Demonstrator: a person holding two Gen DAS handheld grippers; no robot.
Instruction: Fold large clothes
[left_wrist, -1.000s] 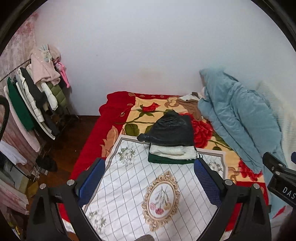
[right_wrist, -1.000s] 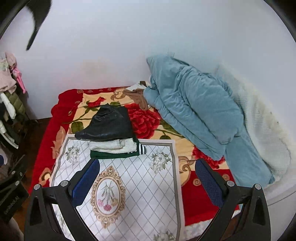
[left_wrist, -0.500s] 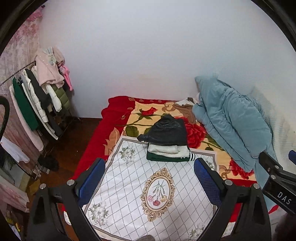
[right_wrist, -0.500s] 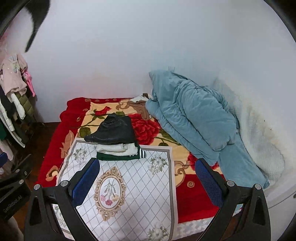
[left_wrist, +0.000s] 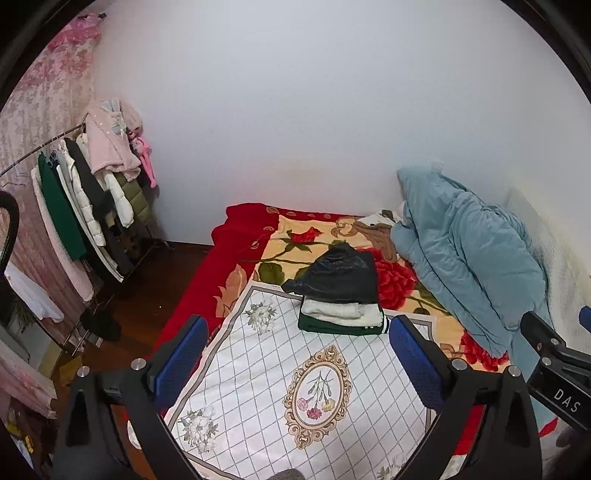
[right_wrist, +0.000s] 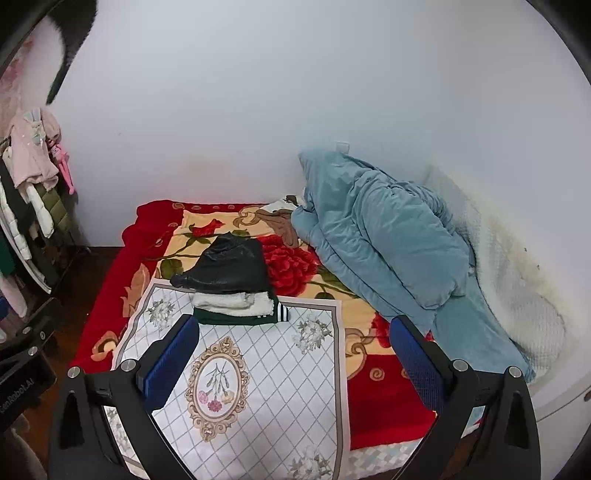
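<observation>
Three folded garments sit stacked on the bed (left_wrist: 236, 236) in front of you: a black jacket (left_wrist: 338, 273) on top, a white fleece piece (left_wrist: 341, 310) under it, and a dark green garment (left_wrist: 332, 326) with a striped cuff at the bottom. The stack straddles the far edge of the white floral mat (left_wrist: 258, 369), which is spread over a red rose blanket (right_wrist: 391, 398). A crumpled blue quilt (right_wrist: 380, 236) is piled along the bed's right side, against a white textured cover (right_wrist: 517, 288). The room has a plain white wall (left_wrist: 295, 110), dark wood floor (left_wrist: 147, 288), and a clothes rack (left_wrist: 85, 199) hung with coats off the bed's left edge.

The stack's long axis runs across the bed, left to right, and the jacket's thin end points toward the left edge.

Your left gripper (left_wrist: 295, 358) is spread wide and holds nothing; the stack lies beyond its blue pads (left_wrist: 181, 358), roughly centred between them and well apart from both. Your right gripper (right_wrist: 291, 358) is equally wide and empty; from its view the stack lies ahead and toward the left finger, not touching it.
</observation>
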